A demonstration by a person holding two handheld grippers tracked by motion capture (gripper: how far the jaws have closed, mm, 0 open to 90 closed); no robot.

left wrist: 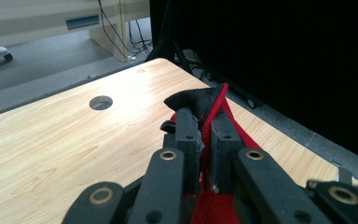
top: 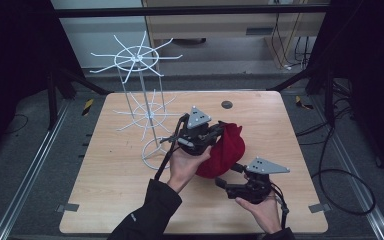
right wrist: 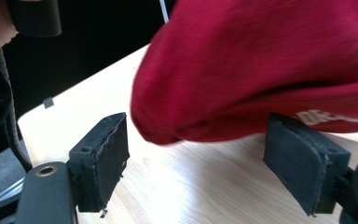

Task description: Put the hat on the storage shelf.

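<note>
Red cap (top: 225, 150) hangs lifted above wooden surface (top: 110, 175), just right of white wire rack (top: 142, 112). Left claw (left wrist: 205, 135) clamped tight on cap's edge, red fabric and black trim pinched between jaws. Right claw (right wrist: 196, 158) wide open, empty, low beside cap's drooping underside. Cap looks soft, light, floppy; likely sags from single grip. Firmer hem probably best second hold.

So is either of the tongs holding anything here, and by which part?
The left tongs are shut on the red cap, pinching its edge band. The right tongs are open beside it, holding nothing.
</note>
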